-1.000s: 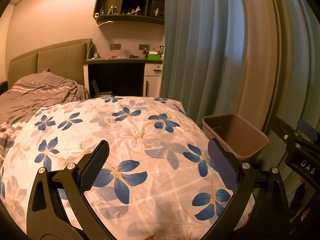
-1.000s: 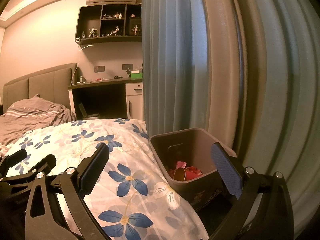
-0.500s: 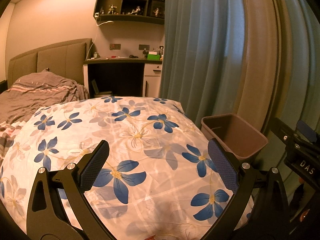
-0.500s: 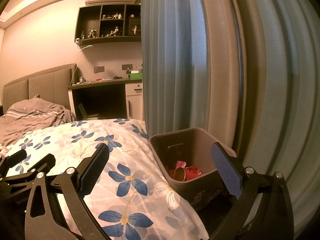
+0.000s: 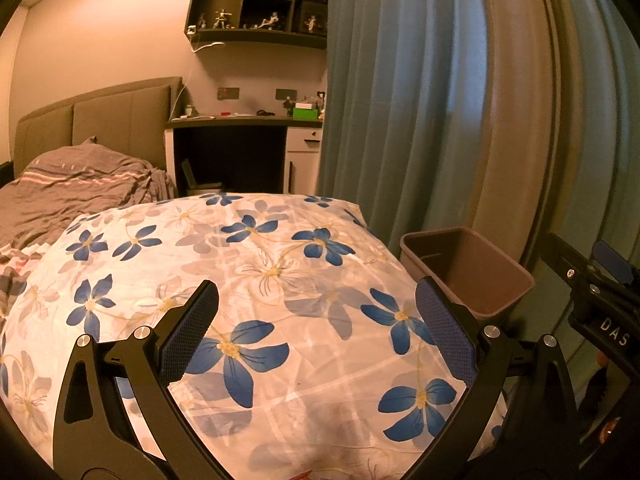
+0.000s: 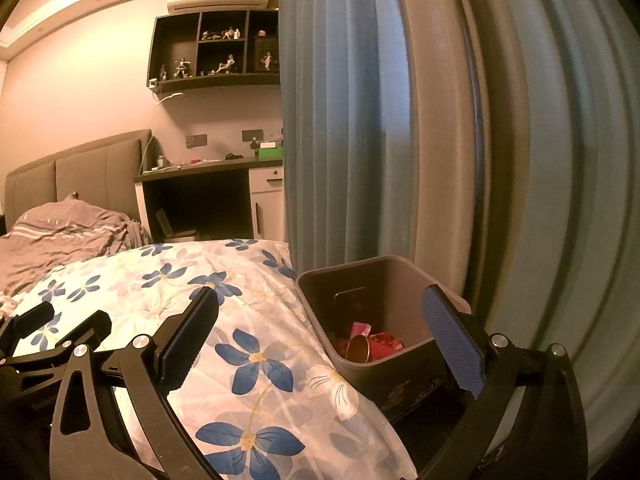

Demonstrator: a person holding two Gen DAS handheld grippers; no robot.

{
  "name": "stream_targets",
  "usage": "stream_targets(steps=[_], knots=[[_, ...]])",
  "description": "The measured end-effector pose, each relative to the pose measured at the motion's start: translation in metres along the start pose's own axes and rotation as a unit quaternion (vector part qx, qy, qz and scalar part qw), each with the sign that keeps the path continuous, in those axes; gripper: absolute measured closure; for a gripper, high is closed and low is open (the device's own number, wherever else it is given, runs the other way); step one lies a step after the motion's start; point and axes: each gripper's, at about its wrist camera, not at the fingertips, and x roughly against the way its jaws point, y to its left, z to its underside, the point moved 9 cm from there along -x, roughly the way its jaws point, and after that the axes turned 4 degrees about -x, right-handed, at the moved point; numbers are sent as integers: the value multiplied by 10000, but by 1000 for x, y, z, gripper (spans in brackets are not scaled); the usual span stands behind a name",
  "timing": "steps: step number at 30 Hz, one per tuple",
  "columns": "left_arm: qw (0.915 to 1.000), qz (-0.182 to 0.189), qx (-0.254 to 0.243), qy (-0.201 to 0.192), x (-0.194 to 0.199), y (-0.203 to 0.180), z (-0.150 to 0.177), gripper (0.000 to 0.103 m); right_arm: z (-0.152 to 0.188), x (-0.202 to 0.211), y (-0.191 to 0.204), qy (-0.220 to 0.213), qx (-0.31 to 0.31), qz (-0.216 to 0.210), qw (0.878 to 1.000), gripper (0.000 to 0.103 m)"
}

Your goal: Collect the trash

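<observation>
Hovering over the flowered bedcover (image 5: 280, 280), the left claw (image 5: 316, 332) stands wide open with nothing between its blue pads. The right claw (image 6: 320, 340) is likewise spread wide and empty; in its own view it sits at the lower centre of the frame, its right finger overlapping the near rim of the bin (image 6: 400, 276).

The bin stands just beside the edge of the bed, at the lower right of the left wrist view (image 5: 496, 276) and at centre right of the right wrist view. Inside it lie red and pink wrappers (image 6: 378, 338) and a round gold-coloured item (image 6: 357, 350), so some trash is already collected.

No loose trash shows on the visible part of the bedcover. Judged from this, a drop-off step is complete or the task is near its end. The next move calls for a search of the bed and surroundings for remaining litter, with either claw kept spread for the approach.

Beyond the bed, a rumpled brown blanket (image 5: 76, 184) lies before the headboard (image 5: 100, 116). A tabletop (image 5: 244, 120) carries a green box (image 5: 305, 112); a wall shelf (image 5: 256, 34) above holds figurines. A blue curtain (image 5: 400, 100) fills the right.

Legible writing: "DAS" on the right claw's body, at the right edge of the left wrist view (image 5: 614, 330). Markings on the bin front cannot be read.
</observation>
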Motion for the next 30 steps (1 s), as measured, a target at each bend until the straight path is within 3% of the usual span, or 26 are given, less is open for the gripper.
stream_targets(steps=[30], knots=[[10000, 15, -8, 7, -2, -6, -1, 6, -2, 0, 0, -12, -30, 1, 10000, 5]])
